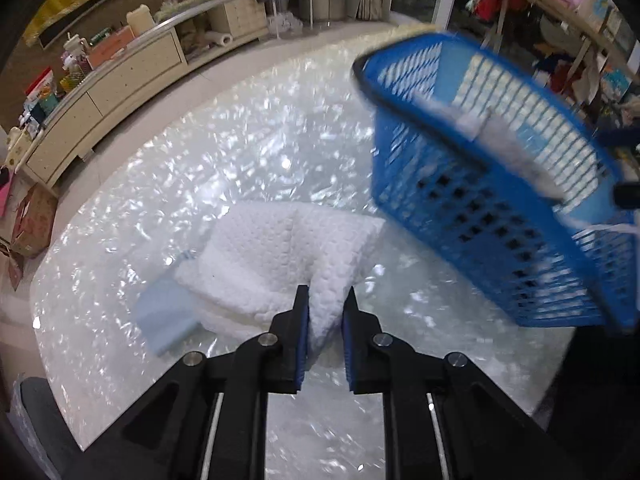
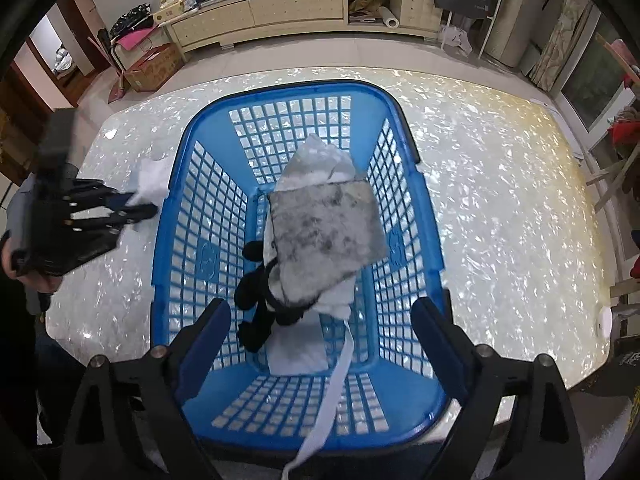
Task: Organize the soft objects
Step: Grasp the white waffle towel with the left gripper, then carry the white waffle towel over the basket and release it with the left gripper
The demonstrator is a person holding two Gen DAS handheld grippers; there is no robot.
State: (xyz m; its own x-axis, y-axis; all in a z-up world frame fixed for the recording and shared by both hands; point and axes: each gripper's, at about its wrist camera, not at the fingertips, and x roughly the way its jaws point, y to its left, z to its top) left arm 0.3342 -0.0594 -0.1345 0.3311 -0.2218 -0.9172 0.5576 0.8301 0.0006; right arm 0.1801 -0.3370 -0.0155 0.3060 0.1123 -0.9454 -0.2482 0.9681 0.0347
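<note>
The left gripper (image 1: 326, 312) pinches a white towel (image 1: 280, 256) on the counter (image 1: 224, 152), unpacked, while the right gripper (image 2: 320, 332) hangs open above the blue basket (image 2: 404, 236) holding a grey cloth (image 2: 324, 232).

Right gripper (image 2: 322, 320) spread wide above blue basket (image 2: 200, 248), nothing between its fingers (image 2: 208, 332). Beyond fingertips, grey cloth (image 2: 324, 232) atop black plush (image 2: 260, 296) inside. Left of fingers, left gripper (image 2: 134, 206) pinching white cloth (image 2: 152, 178).
</note>
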